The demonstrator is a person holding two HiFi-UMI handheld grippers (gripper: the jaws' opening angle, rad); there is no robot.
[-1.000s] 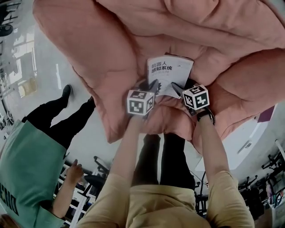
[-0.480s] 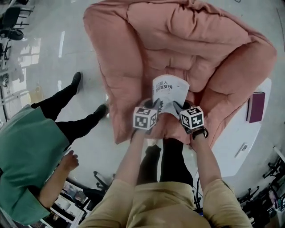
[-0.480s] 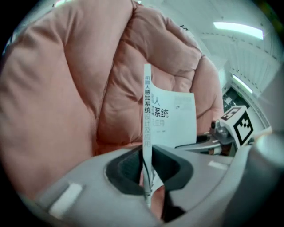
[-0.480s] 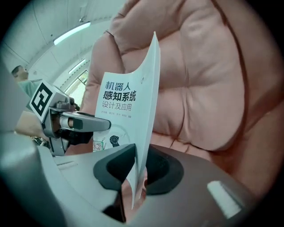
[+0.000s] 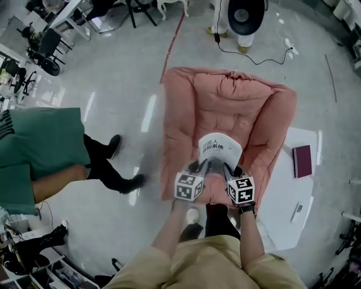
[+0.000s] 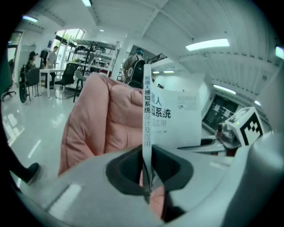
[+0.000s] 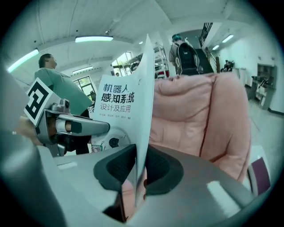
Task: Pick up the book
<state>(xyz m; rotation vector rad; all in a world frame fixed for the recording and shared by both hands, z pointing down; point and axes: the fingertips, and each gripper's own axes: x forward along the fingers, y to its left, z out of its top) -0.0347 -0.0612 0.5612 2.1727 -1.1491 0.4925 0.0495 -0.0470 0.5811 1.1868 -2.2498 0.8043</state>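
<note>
A thin white book (image 5: 219,149) with dark print on its cover is held up above the seat of a pink cushioned armchair (image 5: 225,104). My left gripper (image 5: 200,166) is shut on the book's near left edge. My right gripper (image 5: 230,168) is shut on its near right edge. In the left gripper view the book (image 6: 175,119) stands edge-on between the dark pads of the left gripper (image 6: 146,173). The right gripper view shows the book (image 7: 126,106) pinched the same way in the right gripper (image 7: 136,170).
A person in a green top (image 5: 39,152) stands on the floor at the left. A white low table (image 5: 290,197) beside the armchair carries a dark red notebook (image 5: 302,161). A fan (image 5: 245,14) and a cable lie beyond the chair.
Both grippers have closed on the book's near edge and lifted it well up off the armchair seat. The chair now looks far smaller below.
</note>
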